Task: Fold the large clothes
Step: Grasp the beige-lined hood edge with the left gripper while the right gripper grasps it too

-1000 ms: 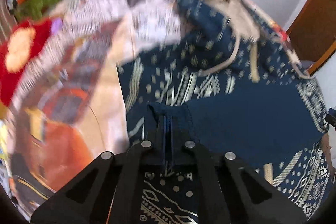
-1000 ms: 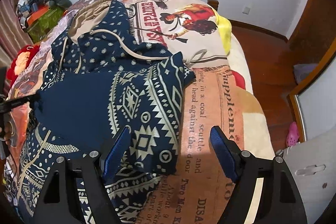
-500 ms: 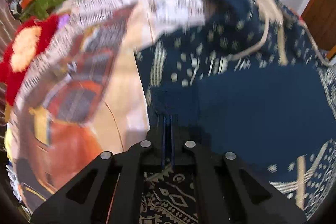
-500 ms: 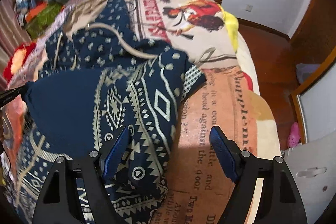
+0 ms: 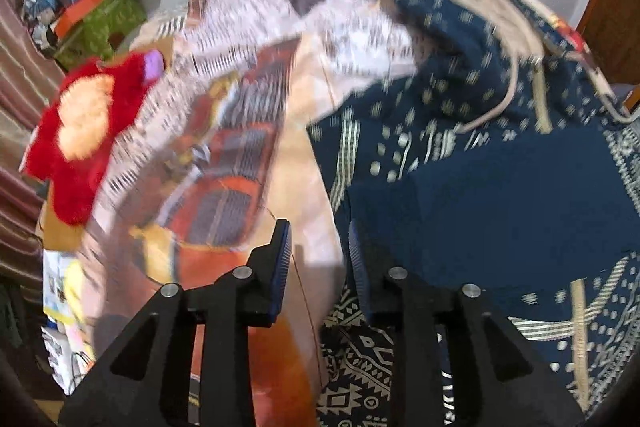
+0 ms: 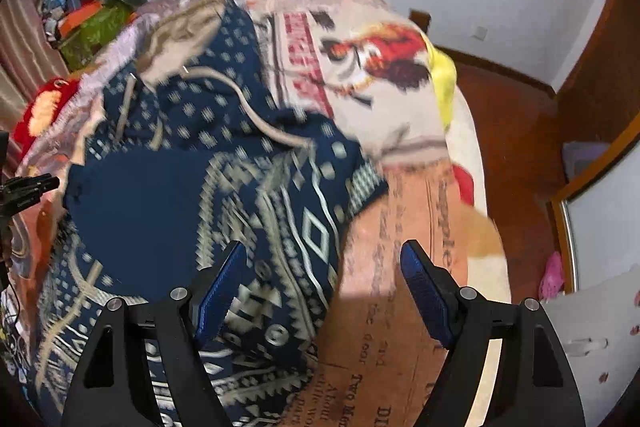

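A navy hooded garment with cream geometric patterns (image 5: 500, 187) lies on a printed bedspread (image 5: 240, 155), partly folded, with a beige-lined hood and drawstrings at the far end. My left gripper (image 5: 318, 251) is open and empty at the garment's left edge, its jaws apart over the bedspread. In the right wrist view the garment (image 6: 168, 207) fills the left half. My right gripper (image 6: 326, 279) is open wide and empty above the garment's right edge. The left gripper's tip (image 6: 38, 185) shows at the far left.
A red and orange plush toy (image 5: 80, 131) lies at the bed's left side. A green box with clutter (image 5: 100, 23) stands at the back left. Wooden floor (image 6: 512, 155), a wooden door frame and a pink slipper (image 6: 554, 277) are to the right of the bed.
My left gripper was shut on the garment's folded edge; it has opened and let the cloth go. My right gripper stayed open and shifted slightly over the garment.
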### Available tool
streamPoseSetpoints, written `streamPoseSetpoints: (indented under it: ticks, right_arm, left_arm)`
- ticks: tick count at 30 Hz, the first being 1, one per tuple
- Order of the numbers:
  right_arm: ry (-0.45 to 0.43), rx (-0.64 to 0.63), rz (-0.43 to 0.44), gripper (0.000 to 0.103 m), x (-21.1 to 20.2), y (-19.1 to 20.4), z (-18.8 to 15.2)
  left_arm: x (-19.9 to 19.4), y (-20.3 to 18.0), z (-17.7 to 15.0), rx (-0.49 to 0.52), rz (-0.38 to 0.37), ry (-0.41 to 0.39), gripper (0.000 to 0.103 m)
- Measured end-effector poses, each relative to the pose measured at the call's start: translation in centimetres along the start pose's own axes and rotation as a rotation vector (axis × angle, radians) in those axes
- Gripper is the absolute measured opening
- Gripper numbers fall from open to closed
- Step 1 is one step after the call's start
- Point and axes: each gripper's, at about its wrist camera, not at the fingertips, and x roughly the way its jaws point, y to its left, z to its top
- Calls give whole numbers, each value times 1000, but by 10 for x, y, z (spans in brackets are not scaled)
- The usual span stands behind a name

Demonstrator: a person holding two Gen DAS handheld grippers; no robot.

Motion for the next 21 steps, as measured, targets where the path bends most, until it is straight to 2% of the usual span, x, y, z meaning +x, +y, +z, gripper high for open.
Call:
streamPoseSetpoints:
  ticks: [3, 11, 15, 21]
  right_arm:
    - [-48, -11, 16, 78, -10, 9, 20]
    - [-171, -14, 70, 78, -20, 43, 90]
    - [-192, 10, 101, 78, -6, 55, 124]
    - [-179, 64, 143, 78, 31, 65, 165]
  left_arm:
    - [-26, -1, 18, 3, -11, -67, 45]
    - [-77, -11, 80, -49, -95, -222, 61]
    - [-75, -20, 111, -61, -89, -257, 68]
    - [-40, -28, 146, -91, -98, -235, 70]
